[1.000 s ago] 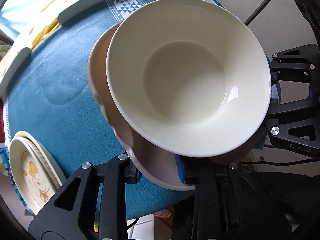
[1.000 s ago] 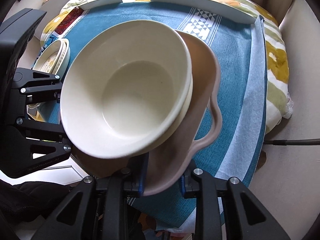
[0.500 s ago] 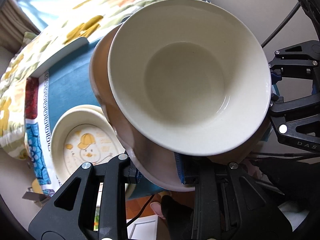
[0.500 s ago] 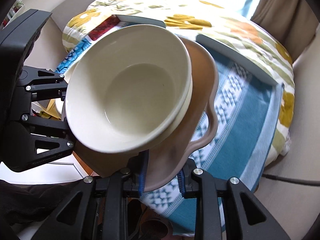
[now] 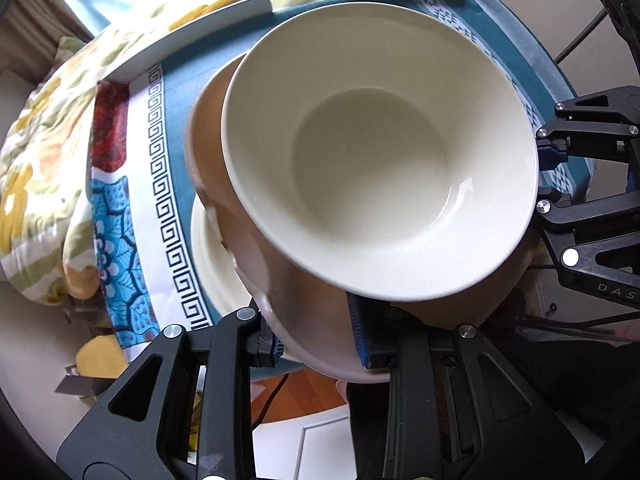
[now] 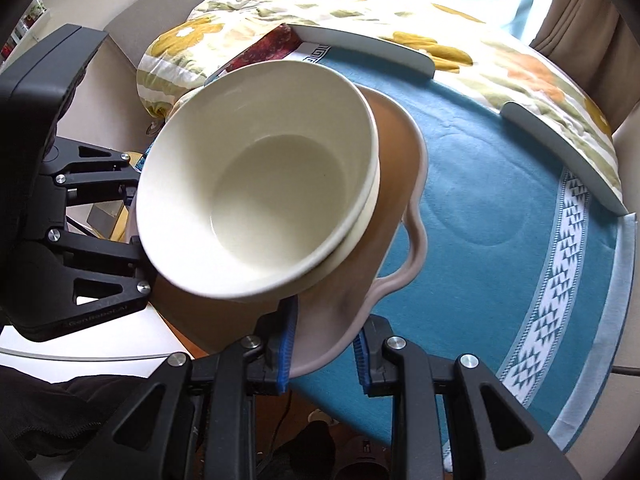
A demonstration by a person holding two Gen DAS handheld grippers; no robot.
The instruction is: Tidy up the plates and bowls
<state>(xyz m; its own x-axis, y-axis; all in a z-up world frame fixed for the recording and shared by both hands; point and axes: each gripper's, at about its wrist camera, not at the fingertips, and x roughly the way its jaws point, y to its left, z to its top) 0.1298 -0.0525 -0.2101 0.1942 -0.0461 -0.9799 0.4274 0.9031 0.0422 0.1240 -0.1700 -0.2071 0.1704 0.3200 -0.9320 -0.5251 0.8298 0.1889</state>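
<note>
A tan plate (image 5: 280, 280) with a wavy, handled rim (image 6: 412, 240) hangs tilted above the table. It carries a cream bowl (image 5: 380, 160), and in the right wrist view that bowl (image 6: 260, 200) shows a second cream rim nested under it. My left gripper (image 5: 316, 344) is shut on the plate's near edge. My right gripper (image 6: 324, 352) is shut on the opposite edge. Each gripper shows in the other's view, the right gripper (image 5: 554, 174) and the left gripper (image 6: 140, 232). Part of a cream plate (image 5: 208, 248) on the table peeks out beneath the load.
A teal cloth (image 6: 500, 200) with white patterned borders covers the round table. Grey curved bars (image 6: 360, 46) lie at its far side on a floral blanket (image 6: 500, 64). Floor and cables show below the table's near edge (image 5: 280, 392).
Both grippers carried the plate and bowl sideways across the table and slightly up. The cream plate on the table, earlier off to the lower left, is now mostly hidden under the load.
</note>
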